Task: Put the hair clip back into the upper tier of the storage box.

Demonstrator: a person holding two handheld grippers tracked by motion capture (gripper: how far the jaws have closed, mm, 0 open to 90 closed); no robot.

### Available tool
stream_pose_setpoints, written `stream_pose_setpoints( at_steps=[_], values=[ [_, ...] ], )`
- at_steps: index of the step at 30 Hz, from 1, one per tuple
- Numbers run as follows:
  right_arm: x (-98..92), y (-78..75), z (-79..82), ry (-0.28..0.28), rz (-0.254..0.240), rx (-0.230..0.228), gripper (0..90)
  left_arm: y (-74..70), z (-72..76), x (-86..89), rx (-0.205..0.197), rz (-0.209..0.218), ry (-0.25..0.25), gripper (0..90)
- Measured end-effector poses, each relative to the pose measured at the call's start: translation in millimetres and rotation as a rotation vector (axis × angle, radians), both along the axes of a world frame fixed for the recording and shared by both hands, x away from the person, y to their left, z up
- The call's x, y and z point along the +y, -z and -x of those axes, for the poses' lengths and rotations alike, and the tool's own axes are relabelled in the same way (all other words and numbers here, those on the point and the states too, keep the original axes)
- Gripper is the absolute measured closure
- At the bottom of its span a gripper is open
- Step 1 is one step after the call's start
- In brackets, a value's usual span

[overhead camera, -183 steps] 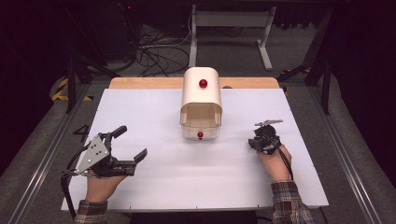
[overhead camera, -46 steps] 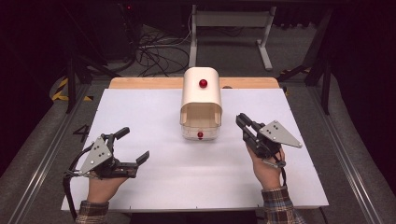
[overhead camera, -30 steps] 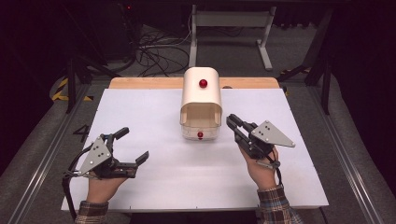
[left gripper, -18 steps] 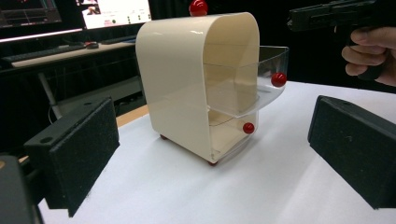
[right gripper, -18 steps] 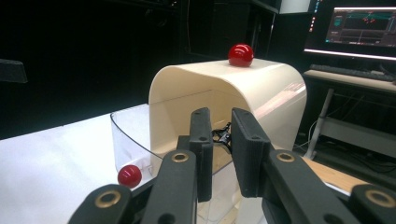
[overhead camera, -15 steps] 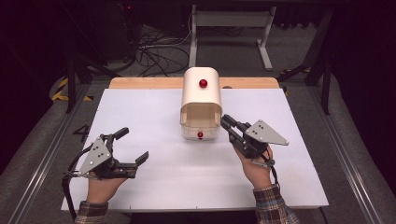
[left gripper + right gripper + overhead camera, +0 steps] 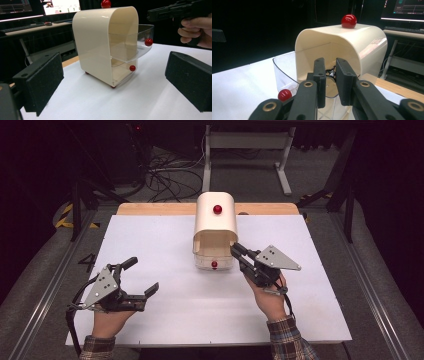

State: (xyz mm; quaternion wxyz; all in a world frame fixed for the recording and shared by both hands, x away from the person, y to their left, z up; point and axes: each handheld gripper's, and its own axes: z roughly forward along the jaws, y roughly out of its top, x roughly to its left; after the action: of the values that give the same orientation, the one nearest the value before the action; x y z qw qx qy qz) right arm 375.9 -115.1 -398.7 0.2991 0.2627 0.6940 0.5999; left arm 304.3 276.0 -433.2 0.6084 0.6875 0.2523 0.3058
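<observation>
So the cream cabinet (image 7: 215, 222) is sitting toward the far middle of the white surface (image 7: 165, 235), open front facing the near edge, with a red knob (image 7: 217, 209) sticking up on its rounded top. It's holding two clear drawers stacked one over the other. In the left gripper view the upper drawer (image 7: 140, 42) is poking out of the front, its own little red knob (image 7: 148, 42) hanging out past the shell, while the lower drawer (image 7: 122, 72) is sitting tucked in with its red knob (image 7: 132, 68) about level with the cabinet's opening.

The right gripper (image 7: 235, 251) is reaching in from the near right, tips right up at the right front corner of the cabinet. In the right gripper view its jaws are sitting nearly closed, just a narrow gap between them, pointing over the rim of that pulled-out drawer into the shell. I honestly can't tell whether they're pinching the clear wall or just hovering at it, nothing obvious is showing between the pads.

The left gripper (image 7: 142, 277) is resting at the near left of the surface, well apart from the cabinet, jaws spread wide and gripping nothing, hand wrapped round the handle
</observation>
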Motion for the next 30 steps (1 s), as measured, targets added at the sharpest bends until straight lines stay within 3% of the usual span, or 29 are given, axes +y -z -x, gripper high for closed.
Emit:
stream_pose_setpoints(
  at_steps=[17,30],
  values=[
    [8.5,1.9,-8.8,0.018,0.027,0.056,79.2,-0.2,0.3,0.6,0.001,-0.004,0.002,2.6],
    [10.3,1.3,-10.1,0.018,0.031,0.07,78.8,0.0,0.1,0.2,-0.001,-0.01,0.003,2.6]
  ],
)
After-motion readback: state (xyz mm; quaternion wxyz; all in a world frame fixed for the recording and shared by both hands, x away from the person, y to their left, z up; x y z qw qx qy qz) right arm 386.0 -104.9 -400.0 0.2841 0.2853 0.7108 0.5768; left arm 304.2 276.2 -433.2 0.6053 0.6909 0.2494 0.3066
